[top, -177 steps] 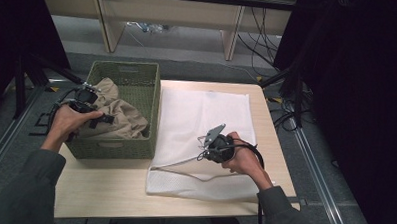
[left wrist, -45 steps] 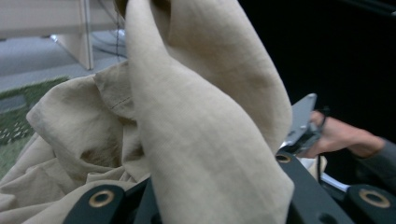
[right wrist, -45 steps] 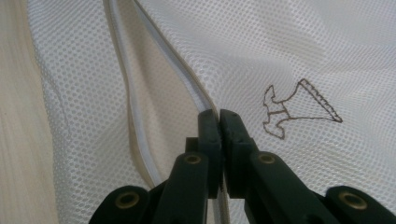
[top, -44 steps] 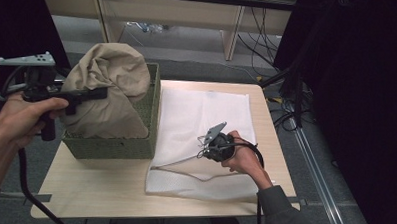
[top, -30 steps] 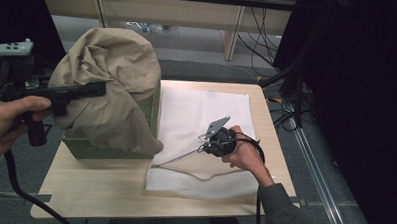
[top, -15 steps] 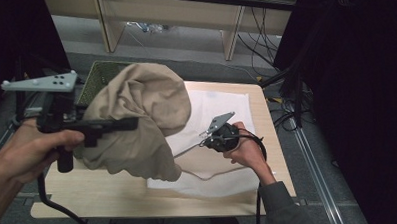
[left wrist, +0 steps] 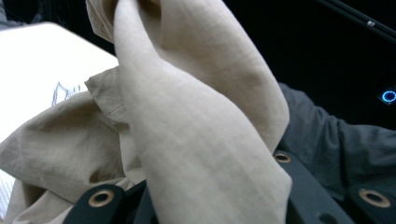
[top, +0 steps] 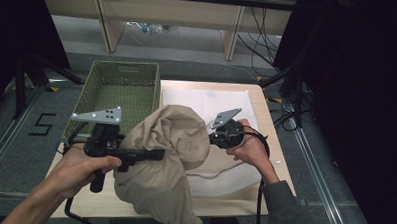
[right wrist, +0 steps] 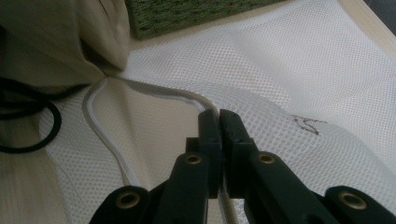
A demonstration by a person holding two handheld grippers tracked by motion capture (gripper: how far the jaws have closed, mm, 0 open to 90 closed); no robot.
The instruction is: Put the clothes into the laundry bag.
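Over on the left of the table [top: 85, 208], the green woven basket [top: 117, 93] sits with nothing in it, pushed toward the far edge. Just in front of it, the left gripper [top: 155, 154] is up off the table, its jaws clamped on the beige cloth [top: 166, 163]. From the left gripper view that cloth [left wrist: 187, 140] is draped right over the jaws, folds hanging down both sides. In the high view the cloth balloons out at the top and trails down past the near edge of the table, hanging between basket and bag, its upper bulge covering part of the white mesh bag [top: 221, 103].

Moving right: the mesh bag lies flat on the table, just beside the basket. The right gripper [top: 213, 138] is low on it, close against the cloth. In the right gripper view its jaws [right wrist: 219, 126] are pressed together, pinching the bag's white corded rim [right wrist: 140, 88], with the mesh lifted there so the mouth gapes open toward the cloth. A black cable [right wrist: 28, 121] loops on the table at the left of that view.
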